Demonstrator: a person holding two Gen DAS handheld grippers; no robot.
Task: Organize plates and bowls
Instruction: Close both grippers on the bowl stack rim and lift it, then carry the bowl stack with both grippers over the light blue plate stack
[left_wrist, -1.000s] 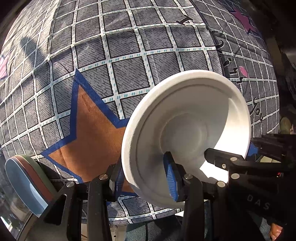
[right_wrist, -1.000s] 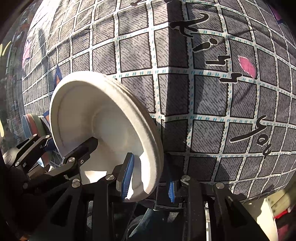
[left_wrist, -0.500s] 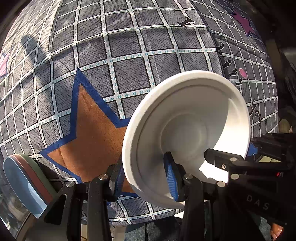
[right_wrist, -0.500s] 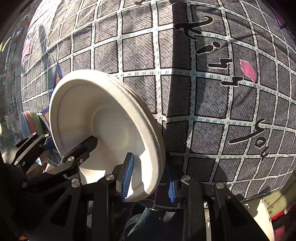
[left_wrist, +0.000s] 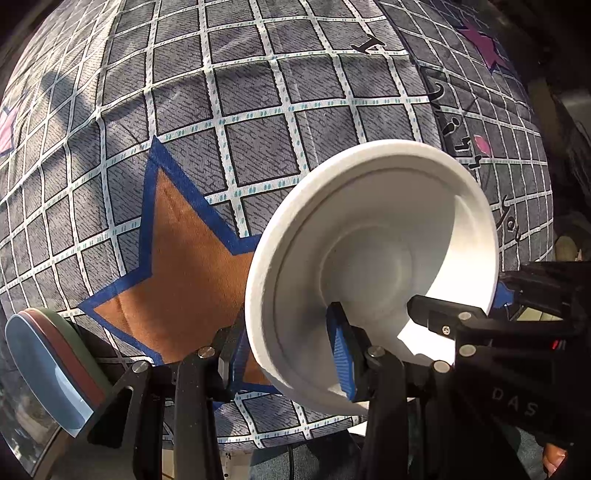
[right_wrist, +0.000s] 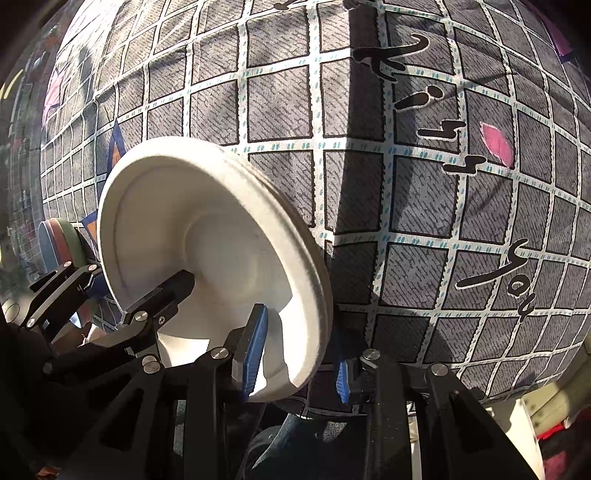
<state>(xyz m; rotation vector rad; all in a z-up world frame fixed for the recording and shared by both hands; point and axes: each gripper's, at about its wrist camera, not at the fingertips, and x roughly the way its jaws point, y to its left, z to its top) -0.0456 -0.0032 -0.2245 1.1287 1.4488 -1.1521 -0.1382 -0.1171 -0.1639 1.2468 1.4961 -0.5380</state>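
Above the cloth (left_wrist: 229, 122), both grippers hold one stack of white bowls (left_wrist: 369, 258), tilted so that its opening faces the cameras.

1. Left gripper (left_wrist: 291, 354): the jaws are closed on the near left part of the stack's rim. One blue-padded finger (left_wrist: 341, 354) lies inside the top bowl; the other sits behind the wall, against the outside.
2. Right gripper (right_wrist: 297, 350): the jaws are closed on the near right part of the rim. One blue pad (right_wrist: 255, 347) presses the inner face; the other pad is outside, partly hidden by the rim.
3. Cross-view: in the left view, the right gripper's black finger reaches into the top bowl from the right edge. In the right view, the left gripper's black finger reaches in from the lower left.
4. Stack: in the right view, the rim (right_wrist: 295, 236) shows several layered edges, so more than one bowl is nested. The exact count cannot be told. Sunlight falls on the lower inner wall.
5. Cloth: grey squares with a white grid. It carries an orange star (left_wrist: 177, 273) with a blue outline, black script (right_wrist: 424, 74), and a pink patch (right_wrist: 496, 144). The stack is held over the star's right points.
6. Plates (left_wrist: 51, 369): a second stack, with blue, brown and green edges, is seen edge-on at the lower left of the left view. It is apart from the bowls and appears small at the left of the right view (right_wrist: 59, 247).
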